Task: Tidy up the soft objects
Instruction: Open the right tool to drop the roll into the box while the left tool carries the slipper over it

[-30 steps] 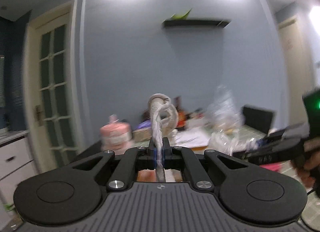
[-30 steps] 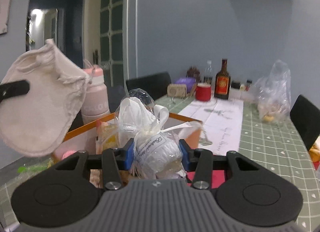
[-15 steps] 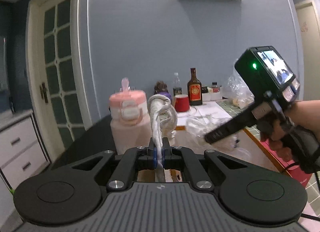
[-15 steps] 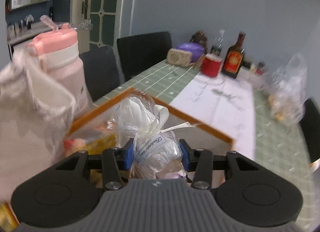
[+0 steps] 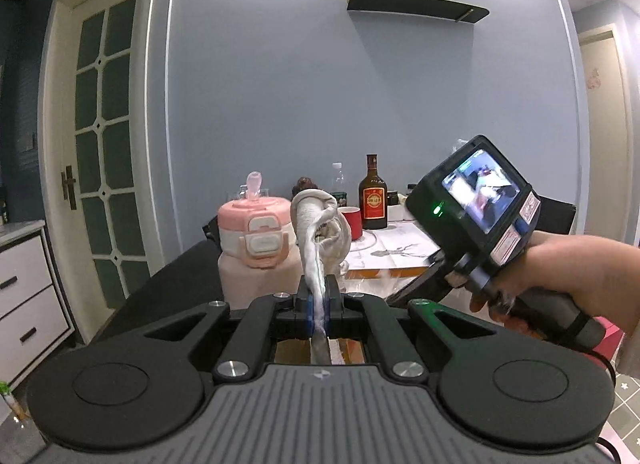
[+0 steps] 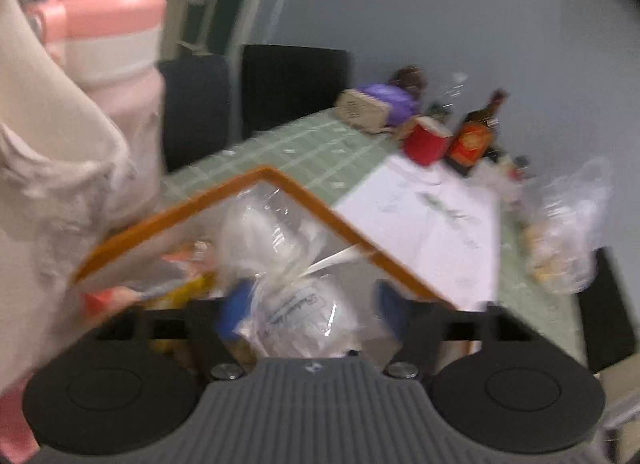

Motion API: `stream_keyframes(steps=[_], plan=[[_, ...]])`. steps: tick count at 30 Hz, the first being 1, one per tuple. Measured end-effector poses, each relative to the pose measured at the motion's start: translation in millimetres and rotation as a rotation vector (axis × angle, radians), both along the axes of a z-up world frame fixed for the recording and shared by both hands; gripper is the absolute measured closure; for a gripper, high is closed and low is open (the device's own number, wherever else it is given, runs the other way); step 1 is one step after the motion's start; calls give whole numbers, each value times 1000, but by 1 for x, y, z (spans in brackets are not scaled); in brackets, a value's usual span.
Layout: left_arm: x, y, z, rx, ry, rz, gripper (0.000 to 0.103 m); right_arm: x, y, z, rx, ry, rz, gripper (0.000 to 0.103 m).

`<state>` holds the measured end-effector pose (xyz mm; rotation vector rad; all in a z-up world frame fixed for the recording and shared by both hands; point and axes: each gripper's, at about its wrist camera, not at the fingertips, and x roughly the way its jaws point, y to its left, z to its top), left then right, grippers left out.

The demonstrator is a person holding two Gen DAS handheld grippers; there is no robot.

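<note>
My left gripper (image 5: 319, 310) is shut on a beige cloth pouch (image 5: 316, 232) that stands up between its fingers; the same cloth fills the left edge of the right wrist view (image 6: 48, 191). My right gripper (image 6: 306, 310) has spread its fingers wider around a clear plastic bag of white soft items (image 6: 296, 300), which sits between them over an orange-rimmed box (image 6: 280, 179). That view is blurred, and I cannot tell whether the fingers still touch the bag. The right gripper's body with its screen (image 5: 480, 207) shows in the left wrist view.
A pink lidded water bottle (image 5: 256, 232) stands beside the box. Farther along the green checked table (image 6: 304, 143) are a red cup (image 6: 426, 139), a brown bottle (image 5: 373, 199), a white paper sheet (image 6: 432, 223), a clear bag of food (image 6: 564, 232) and dark chairs (image 6: 296, 79).
The right gripper has tilted down over the box and its fingers have spread apart around the bag. The left gripper has held the cloth and steadied.
</note>
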<state>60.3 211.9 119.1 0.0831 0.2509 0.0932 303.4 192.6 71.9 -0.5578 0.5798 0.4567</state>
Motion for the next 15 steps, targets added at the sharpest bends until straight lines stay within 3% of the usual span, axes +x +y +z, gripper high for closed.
stream_keyframes(steps=[3,10,15], plan=[[3,-2,-1,-28,-1,-38,98,-13,-18,11,41,-46,50,10],[15,-25,1,-56,5,-101,98,-50,-91,27,200,-238,-81,3],[30,-43,4,-83,28,-122,98,-78,-146,13,344,-244,-114,8]])
